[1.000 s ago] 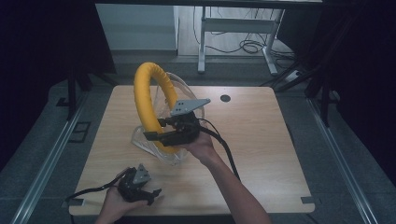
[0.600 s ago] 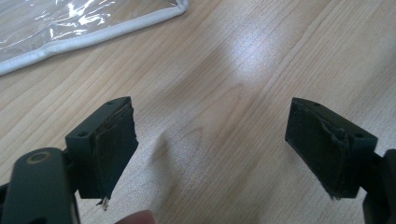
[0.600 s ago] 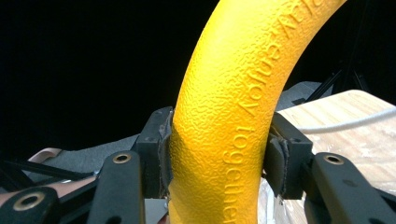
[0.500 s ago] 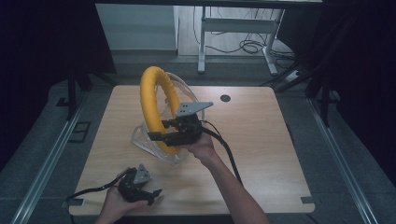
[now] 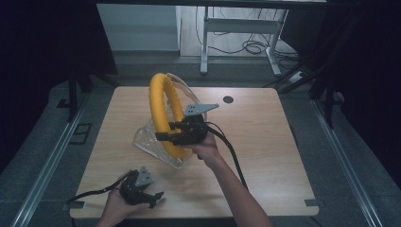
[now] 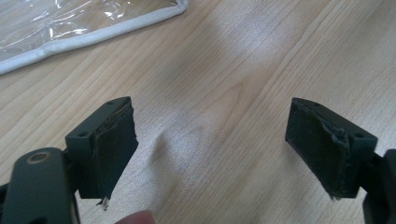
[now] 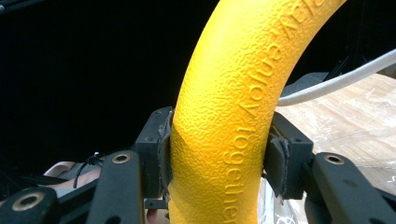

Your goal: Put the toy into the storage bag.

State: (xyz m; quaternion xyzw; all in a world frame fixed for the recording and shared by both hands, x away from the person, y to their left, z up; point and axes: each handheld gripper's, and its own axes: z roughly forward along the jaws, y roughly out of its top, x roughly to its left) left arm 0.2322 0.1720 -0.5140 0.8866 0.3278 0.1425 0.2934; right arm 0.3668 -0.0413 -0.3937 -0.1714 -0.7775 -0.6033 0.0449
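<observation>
Above wooden table [image 5: 265, 142], yellow ring [image 7: 233, 116] reads "enjoy together".

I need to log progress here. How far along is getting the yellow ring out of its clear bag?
Done: the right gripper is clamped on the yellow foam ring, which stands upright, mostly out of the clear plastic bag. In hand: lifting it free. Left: its lower end sits in the bag; the open left gripper rests idle.

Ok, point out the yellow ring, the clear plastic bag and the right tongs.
yellow ring [image 5: 160, 101]: high view, on its upper left arc.
clear plastic bag [image 5: 144, 139]: high view, on its crumpled left side.
right tongs [image 7: 219, 154]: right gripper view, midway between the tips clamping the ring.
</observation>
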